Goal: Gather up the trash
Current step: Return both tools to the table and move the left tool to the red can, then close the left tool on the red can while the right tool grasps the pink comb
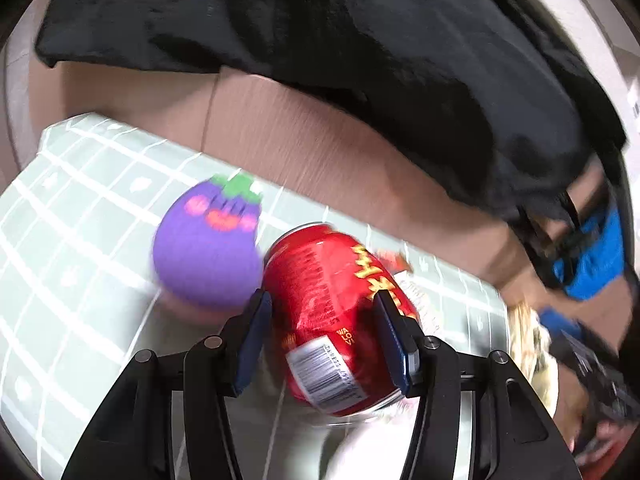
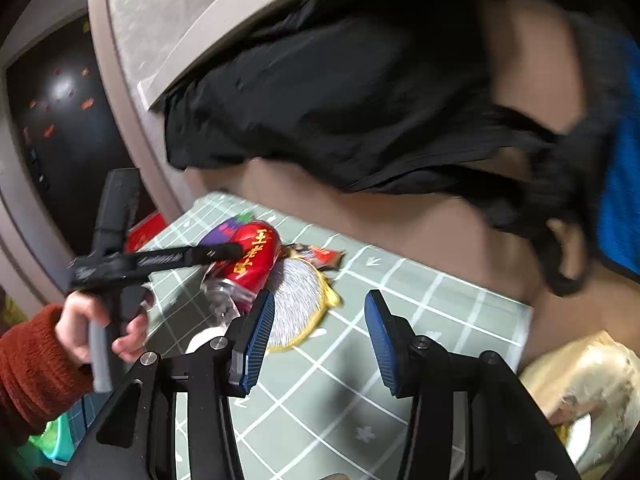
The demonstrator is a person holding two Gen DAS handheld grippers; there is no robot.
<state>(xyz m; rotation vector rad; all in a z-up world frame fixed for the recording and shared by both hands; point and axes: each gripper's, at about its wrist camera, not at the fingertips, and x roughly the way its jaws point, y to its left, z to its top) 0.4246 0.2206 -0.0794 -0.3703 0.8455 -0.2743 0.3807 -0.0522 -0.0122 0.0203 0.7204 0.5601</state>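
Left wrist view. We record the left gripper [image 1: 324,320] clenched on a red can [image 1: 332,316]: both blue pads bear against its sides, the left pad [image 1: 256,336] on the printed flank, the right pad [image 1: 394,336] over the yellow lettering. The can is tilted, its barcode end nearest the camera, and whether it touches the surface we cannot tell. Under it lies a green checked tablecloth [image 1: 80,240]. Just left of the can, touching or nearly so, sits a purple eggplant toy [image 1: 208,248] with a green stalk. A small red wrapper [image 1: 394,260] shows just beyond the can on its right. A cardboard wall [image 1: 280,128] stands along the far edge of the cloth, with a black garment [image 1: 320,40] draped over its top. The picture is blurred.

Right wrist view. We note the right gripper [image 2: 320,328] released, its blue pads well apart with only cloth between them. The same can lies far left on the cloth, held by the other gripper, whose handle is in a hand [image 2: 96,332] with a rust-coloured knitted sleeve [image 2: 32,364]. Near the can, on its right, lies a round silver wrapper with a yellow rim [image 2: 300,304], just beyond the left pad. A pale crumpled bag [image 2: 588,380] sits at the near right, off the cloth.
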